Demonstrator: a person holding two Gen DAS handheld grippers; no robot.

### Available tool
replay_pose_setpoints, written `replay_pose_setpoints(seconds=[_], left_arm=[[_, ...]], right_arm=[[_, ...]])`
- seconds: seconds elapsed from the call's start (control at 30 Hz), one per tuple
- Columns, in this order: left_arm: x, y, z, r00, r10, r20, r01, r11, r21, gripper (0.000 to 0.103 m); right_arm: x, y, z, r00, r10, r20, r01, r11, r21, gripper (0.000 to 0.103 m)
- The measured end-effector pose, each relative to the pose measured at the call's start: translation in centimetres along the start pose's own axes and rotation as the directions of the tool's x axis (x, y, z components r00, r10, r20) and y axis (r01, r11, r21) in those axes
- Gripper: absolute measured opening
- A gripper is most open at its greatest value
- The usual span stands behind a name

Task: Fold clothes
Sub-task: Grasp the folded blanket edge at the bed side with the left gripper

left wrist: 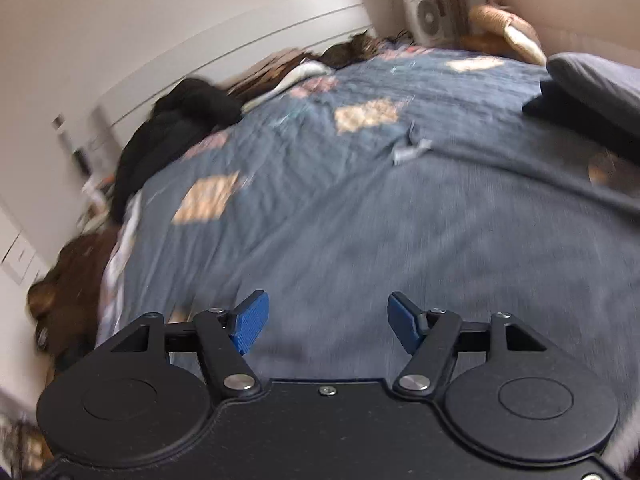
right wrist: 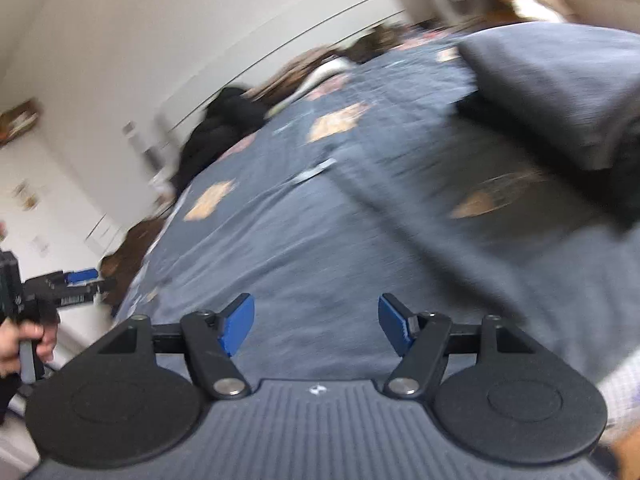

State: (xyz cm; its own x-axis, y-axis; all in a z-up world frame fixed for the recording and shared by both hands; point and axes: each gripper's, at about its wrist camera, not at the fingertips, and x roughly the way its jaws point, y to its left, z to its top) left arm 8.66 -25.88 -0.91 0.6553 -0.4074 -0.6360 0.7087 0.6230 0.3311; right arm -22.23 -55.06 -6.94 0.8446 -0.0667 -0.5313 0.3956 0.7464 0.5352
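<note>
1. left gripper: blue fingers spread wide, nothing between them.
2. right gripper: fingers spread too, holding nothing.
3. grey garment lies flat on the patterned bedspread, ahead of both grippers.

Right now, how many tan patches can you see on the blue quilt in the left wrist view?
3 clear ones: a near-left patch, a middle patch, and a far patch toward the fan. Fainter pinkish patches lie by the left edge; blur and the pillow may hide more.
</note>
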Motion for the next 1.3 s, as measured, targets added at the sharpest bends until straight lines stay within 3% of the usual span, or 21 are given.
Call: replay_pose_setpoints(seconds=[0.17,0.37,0.5,0.83,1.03,1.13,1.2,1.23,1.3], left_arm=[[-5.5,-0.1,-8.1,0.995,0.098,-0.028,-0.098,0.995,0.011,0.067],[-7.7,-4.0,-17.7,0.985,0.163,-0.05,-0.154,0.975,0.16,0.067],[-7.5,-7.1,-22.4,0.982,0.184,-0.033,-0.165,0.936,0.312,0.067],[-4.0,-11.6,-27.3,0.982,0.18,0.055,-0.183,0.841,0.509,0.067],[-3.4,-12.2,-28.1,0.984,0.166,0.069,-0.177,0.837,0.517,0.068],[-2.4,-11.4,-27.7,0.98,0.19,0.052,-0.192,0.87,0.454,0.047],[-2.2,-10.8,-27.3,0.981,0.192,0.035,-0.19,0.904,0.383,0.021],[-2.2,-10.4,-27.0,0.981,0.191,0.033,-0.191,0.921,0.339,0.013],[-2.8,-9.7,-26.9,0.981,0.19,0.044,-0.194,0.942,0.275,0.004]], right_arm=[[2.0,6.5,-2.5,0.994,0.065,-0.086,-0.074,0.991,-0.115,0.068],[3.0,12.8,-5.7,0.978,0.127,-0.168,-0.161,0.965,-0.207,0.068],[3.0,15.2,-7.7,0.967,0.138,-0.214,-0.187,0.956,-0.227,0.068],[2.9,15.4,-10.4,0.961,0.142,-0.239,-0.185,0.968,-0.168,0.068],[2.0,15.1,-10.8,0.962,0.133,-0.239,-0.175,0.971,-0.165,0.068],[2.2,14.9,-10.5,0.962,0.137,-0.235,-0.174,0.974,-0.144,0.068],[2.2,14.8,-10.5,0.961,0.145,-0.237,-0.178,0.976,-0.127,0.068],[2.2,14.8,-10.5,0.96,0.146,-0.238,-0.179,0.976,-0.122,0.069],[2.3,14.6,-10.5,0.96,0.143,-0.242,-0.175,0.977,-0.118,0.069]])
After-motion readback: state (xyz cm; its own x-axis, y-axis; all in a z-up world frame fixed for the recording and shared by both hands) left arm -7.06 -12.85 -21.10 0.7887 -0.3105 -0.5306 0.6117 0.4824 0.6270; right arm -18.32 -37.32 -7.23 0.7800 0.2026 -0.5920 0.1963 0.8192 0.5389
